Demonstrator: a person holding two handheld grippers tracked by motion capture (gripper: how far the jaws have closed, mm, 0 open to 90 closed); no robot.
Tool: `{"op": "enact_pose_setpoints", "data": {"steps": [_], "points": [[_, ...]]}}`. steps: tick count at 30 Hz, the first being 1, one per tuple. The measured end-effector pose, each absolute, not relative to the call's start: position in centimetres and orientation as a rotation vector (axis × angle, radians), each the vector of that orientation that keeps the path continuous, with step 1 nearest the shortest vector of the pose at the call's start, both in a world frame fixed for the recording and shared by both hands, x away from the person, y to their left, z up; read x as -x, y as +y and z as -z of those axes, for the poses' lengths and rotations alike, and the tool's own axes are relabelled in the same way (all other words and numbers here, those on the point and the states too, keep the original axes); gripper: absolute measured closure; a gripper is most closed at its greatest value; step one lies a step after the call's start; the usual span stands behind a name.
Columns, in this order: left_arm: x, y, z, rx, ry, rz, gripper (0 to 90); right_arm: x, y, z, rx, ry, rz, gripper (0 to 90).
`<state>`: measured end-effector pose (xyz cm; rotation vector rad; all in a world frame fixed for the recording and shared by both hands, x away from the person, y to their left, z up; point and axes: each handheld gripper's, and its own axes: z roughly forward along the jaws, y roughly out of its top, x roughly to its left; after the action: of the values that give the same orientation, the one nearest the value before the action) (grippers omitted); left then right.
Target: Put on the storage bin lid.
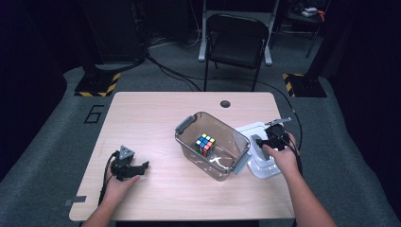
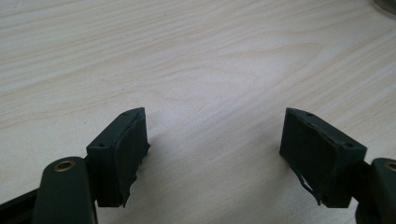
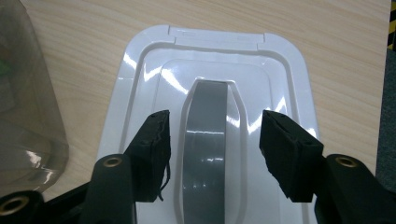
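Note:
A clear plastic bin (image 1: 229,162) with grey latches stands in the middle of the wooden table (image 1: 151,118), and a coloured puzzle cube (image 1: 205,144) lies inside it. Its white lid (image 1: 248,128) lies flat just to the right of the bin. My right gripper (image 1: 265,142) hovers low over that lid. In the right gripper view the lid (image 3: 140,70) carries a grey handle (image 3: 210,116), and my right gripper (image 3: 214,144) is open with one jaw on each side of the handle, gaps showing. My left gripper (image 1: 141,166) rests open near the table's front left, with bare wood between its jaws (image 2: 215,154).
The bin's wall (image 3: 23,116) rises close on the left of the right gripper. The lid lies near the table's right edge. A small round hole (image 1: 225,103) sits at the table's far side, and a black folding chair (image 1: 236,40) stands beyond it.

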<state>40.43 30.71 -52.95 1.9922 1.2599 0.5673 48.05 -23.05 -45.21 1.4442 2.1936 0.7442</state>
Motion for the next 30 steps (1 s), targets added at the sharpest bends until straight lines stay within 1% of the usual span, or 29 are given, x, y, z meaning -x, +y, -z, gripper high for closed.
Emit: {"op": "enact_pose_setpoints", "data": {"steps": [15,18,30], "points": [[-40.4,30.7,52.9,-1.995,1.259,-0.568,22.8,-48.2,-22.5,46.9,-1.477,2.207,-0.722,47.8],[-40.4,30.7,52.9,-1.994,1.26,-0.567,22.8,-48.4,-22.5,47.1,-1.484,2.209,-0.727,50.6],[-40.4,30.7,52.9,-1.994,1.259,-0.567,22.9,-48.6,-22.4,47.5,-1.497,2.223,-0.714,56.7]]}}
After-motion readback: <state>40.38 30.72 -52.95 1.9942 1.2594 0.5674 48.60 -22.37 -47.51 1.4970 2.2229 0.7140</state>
